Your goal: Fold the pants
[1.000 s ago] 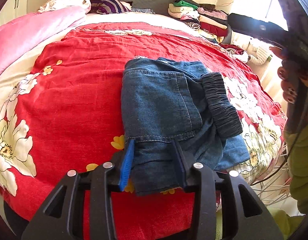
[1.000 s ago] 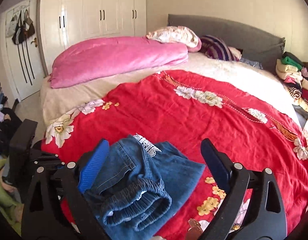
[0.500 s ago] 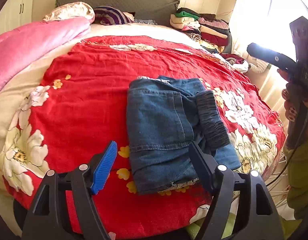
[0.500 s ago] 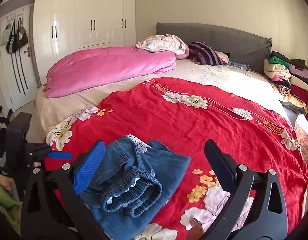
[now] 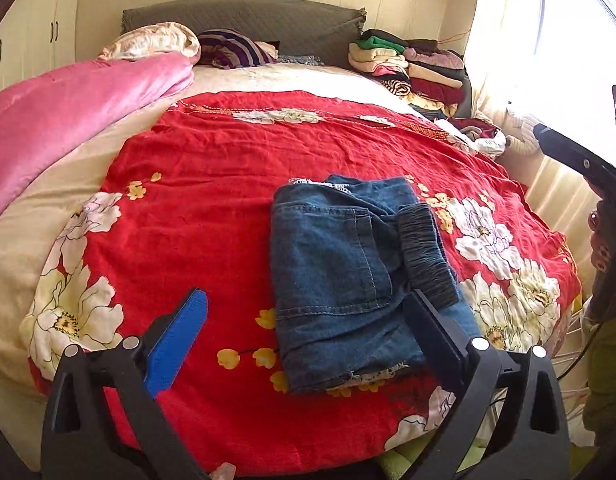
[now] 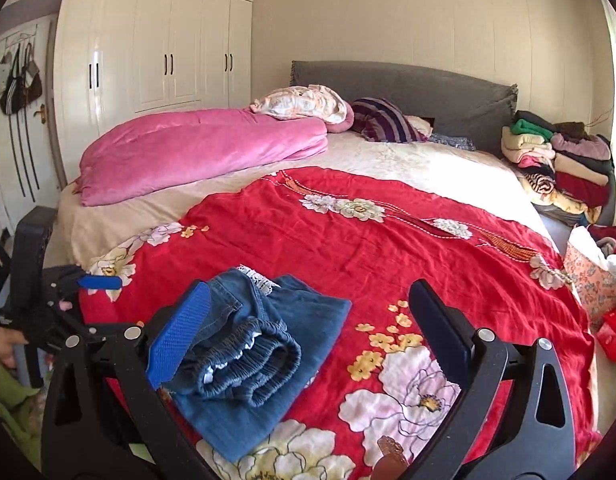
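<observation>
Blue denim pants (image 5: 347, 276) lie folded in a compact stack on the red flowered bedspread (image 5: 212, 200), elastic waistband on top at the right. My left gripper (image 5: 308, 328) is open and empty, held back above the near edge of the stack. In the right wrist view the pants (image 6: 260, 344) lie at lower left with the waistband roll facing me. My right gripper (image 6: 308, 320) is open and empty, raised above the bed to the right of the pants. The other gripper (image 6: 48, 304) shows at the left edge.
A pink duvet (image 6: 196, 148) and pillows (image 6: 304, 102) lie at the head of the bed. A pile of folded clothes (image 6: 555, 152) sits at the far right corner. A white wardrobe (image 6: 148, 48) stands behind. The bed's edge is just below both grippers.
My left gripper was closed on the pants' near edge, then opened and pulled back. My right gripper rose and drew away from the pants. The folded stack stays on the bed.
</observation>
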Motion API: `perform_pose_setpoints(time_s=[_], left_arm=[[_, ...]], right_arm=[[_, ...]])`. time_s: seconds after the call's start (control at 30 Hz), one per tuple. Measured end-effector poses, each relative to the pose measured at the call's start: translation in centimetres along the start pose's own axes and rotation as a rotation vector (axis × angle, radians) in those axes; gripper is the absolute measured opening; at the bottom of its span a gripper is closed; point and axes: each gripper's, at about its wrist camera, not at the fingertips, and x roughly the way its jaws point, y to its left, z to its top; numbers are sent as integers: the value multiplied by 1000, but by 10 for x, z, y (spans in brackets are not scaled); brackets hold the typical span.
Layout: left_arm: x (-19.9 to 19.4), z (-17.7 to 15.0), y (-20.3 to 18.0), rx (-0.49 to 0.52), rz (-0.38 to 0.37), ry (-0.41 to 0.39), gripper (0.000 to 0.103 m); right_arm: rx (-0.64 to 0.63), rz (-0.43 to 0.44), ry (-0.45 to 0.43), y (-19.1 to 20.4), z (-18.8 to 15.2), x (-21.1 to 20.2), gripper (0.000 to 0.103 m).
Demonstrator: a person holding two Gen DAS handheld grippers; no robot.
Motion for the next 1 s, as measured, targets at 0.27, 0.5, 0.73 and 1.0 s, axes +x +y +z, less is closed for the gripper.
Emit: perform_pose_setpoints(time_s=[0.27, 0.5, 0.73, 1.0], left_arm=[[-3, 2, 0, 0, 16, -11, 98], [-3, 3, 0, 0, 26, -11, 98], [4, 1, 1, 1, 34, 4, 98], [17, -2, 2, -5, 40, 29, 98]], right_arm=[[16, -5, 5, -2, -12, -10, 94], [70, -1, 59, -9, -30, 0, 94], [99, 19, 111, -9, -45, 14, 94], [139, 39, 184, -6, -59, 37, 94]])
